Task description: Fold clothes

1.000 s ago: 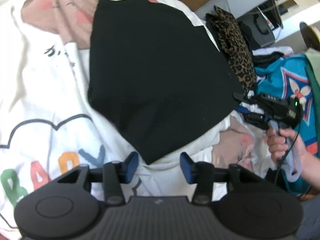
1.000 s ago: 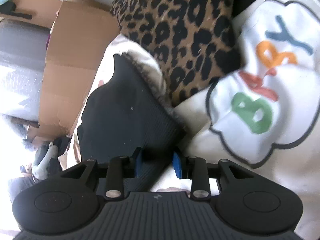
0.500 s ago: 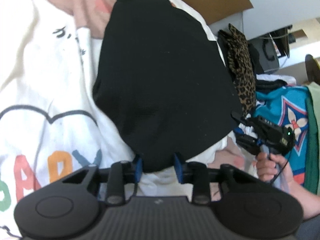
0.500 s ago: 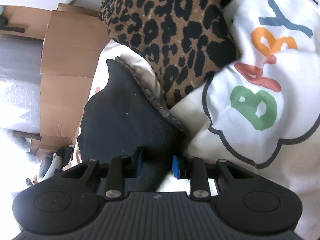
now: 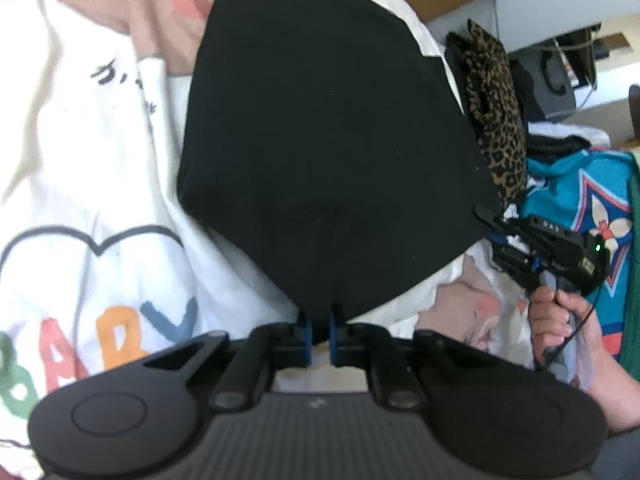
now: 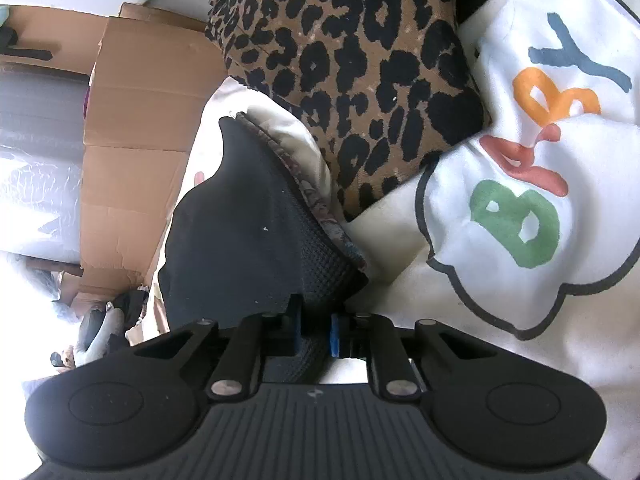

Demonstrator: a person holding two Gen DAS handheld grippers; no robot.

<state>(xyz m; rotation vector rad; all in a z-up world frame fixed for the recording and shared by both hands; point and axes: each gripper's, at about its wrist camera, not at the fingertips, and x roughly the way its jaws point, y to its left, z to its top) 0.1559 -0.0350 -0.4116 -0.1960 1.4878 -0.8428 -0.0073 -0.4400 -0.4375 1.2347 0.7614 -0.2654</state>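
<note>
My left tongs (image 5: 320, 334): pressed together on the near corner of the black garment (image 5: 320, 128); their jaws have just been closing, cloth between the blue pads.
My right tongs (image 6: 314, 334): pinching another corner of the same garment, its waffle weave bunched between the pads; these jaws have just been closing too.
My right hand (image 5: 560, 328): seen from the left camera at the right edge, wrapped round the handle of the right tongs, which reach to the garment's right corner.
Black garment: spread flat across the middle of the blanket, a broad dark shape with corners pointing toward each of my tongs.
Surface: a white blanket (image 5: 100, 184) printed with coloured letters spelling BABY inside a dark cloud outline (image 6: 528, 160) and with pink patches; it is rumpled under and around the garment.
Beside the garment: a leopard-print cloth (image 6: 352, 64) lies just past the garment's far edge, on the blanket.
Further right: a teal garment (image 5: 576, 192) with a white and red emblem, next to my right hand.
Room: brown cardboard boxes (image 6: 136, 120) stand beyond the blanket; bright glare whitens the left side of the right camera's view; dark gear sits on a shelf (image 5: 560, 80) in the background.
</note>
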